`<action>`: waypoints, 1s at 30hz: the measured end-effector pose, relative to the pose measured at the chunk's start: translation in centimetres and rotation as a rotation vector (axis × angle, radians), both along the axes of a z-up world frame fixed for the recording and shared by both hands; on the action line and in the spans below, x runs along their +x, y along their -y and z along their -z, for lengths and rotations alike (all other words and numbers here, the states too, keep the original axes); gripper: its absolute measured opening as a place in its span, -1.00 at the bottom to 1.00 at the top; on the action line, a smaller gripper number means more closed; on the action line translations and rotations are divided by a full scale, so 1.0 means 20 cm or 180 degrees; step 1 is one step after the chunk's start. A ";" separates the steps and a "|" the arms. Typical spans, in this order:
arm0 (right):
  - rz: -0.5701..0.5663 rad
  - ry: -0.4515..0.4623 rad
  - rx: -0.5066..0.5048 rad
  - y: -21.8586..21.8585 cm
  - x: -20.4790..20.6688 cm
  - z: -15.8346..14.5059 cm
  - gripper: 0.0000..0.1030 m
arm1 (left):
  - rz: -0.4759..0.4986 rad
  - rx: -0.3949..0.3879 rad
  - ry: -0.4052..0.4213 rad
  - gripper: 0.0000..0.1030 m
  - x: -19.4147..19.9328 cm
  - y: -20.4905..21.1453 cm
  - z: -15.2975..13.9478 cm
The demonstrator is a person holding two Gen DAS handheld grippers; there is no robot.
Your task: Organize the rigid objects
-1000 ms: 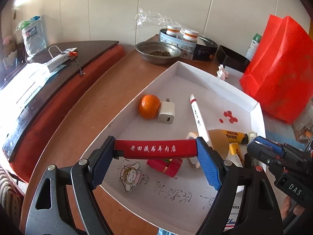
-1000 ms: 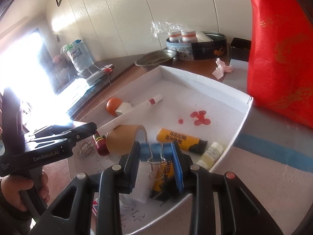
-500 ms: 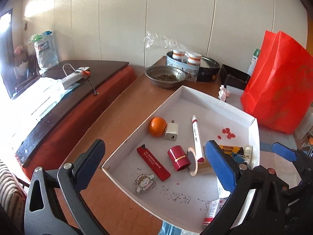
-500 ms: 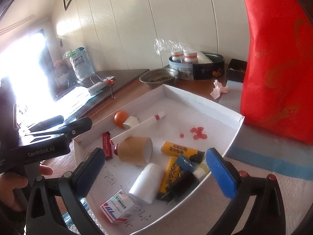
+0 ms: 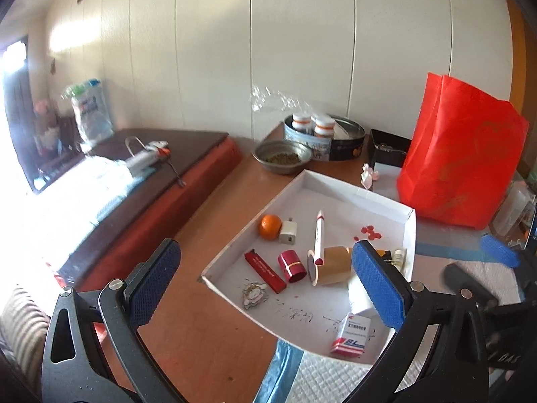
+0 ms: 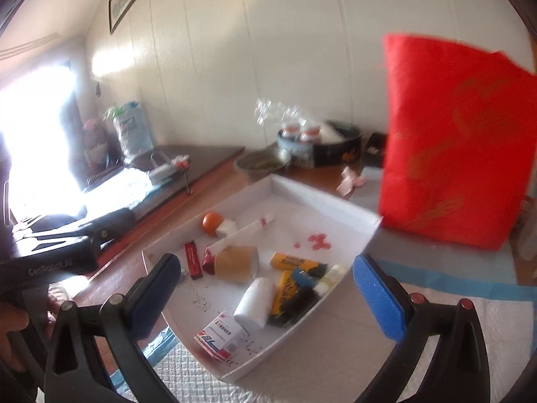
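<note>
The left gripper (image 5: 265, 283) is standing with its jaws spread as wide as they go, nothing between the blue pads and nothing touching them. The white tray (image 5: 352, 189) is lying ahead of and below it, on the brown table (image 5: 201, 329); in the tray, straight ahead of the jaws, a flat red bar (image 5: 265, 270) is lying beside a red cylinder (image 5: 292, 266), with an orange (image 5: 270, 226) and a white charger (image 5: 288, 232) sitting farther out.

The right gripper (image 6: 265, 287) is likewise gaping wide and gripping nothing. Between and below its jaws the near end of the tray is holding a white bottle (image 6: 254, 302), a small medicine box (image 6: 218, 336) and a yellow tube (image 6: 293, 262). A red bag (image 6: 453, 154) is standing beyond its right finger
</note>
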State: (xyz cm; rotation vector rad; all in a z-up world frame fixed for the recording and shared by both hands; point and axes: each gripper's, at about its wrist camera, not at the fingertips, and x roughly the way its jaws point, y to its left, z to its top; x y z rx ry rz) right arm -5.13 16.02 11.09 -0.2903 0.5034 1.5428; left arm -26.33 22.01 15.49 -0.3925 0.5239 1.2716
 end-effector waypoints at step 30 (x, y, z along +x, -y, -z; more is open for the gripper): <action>0.1732 -0.0259 0.0600 1.14 0.72 -0.26 1.00 | -0.0001 -0.0023 -0.0379 1.00 0.55 0.57 -0.15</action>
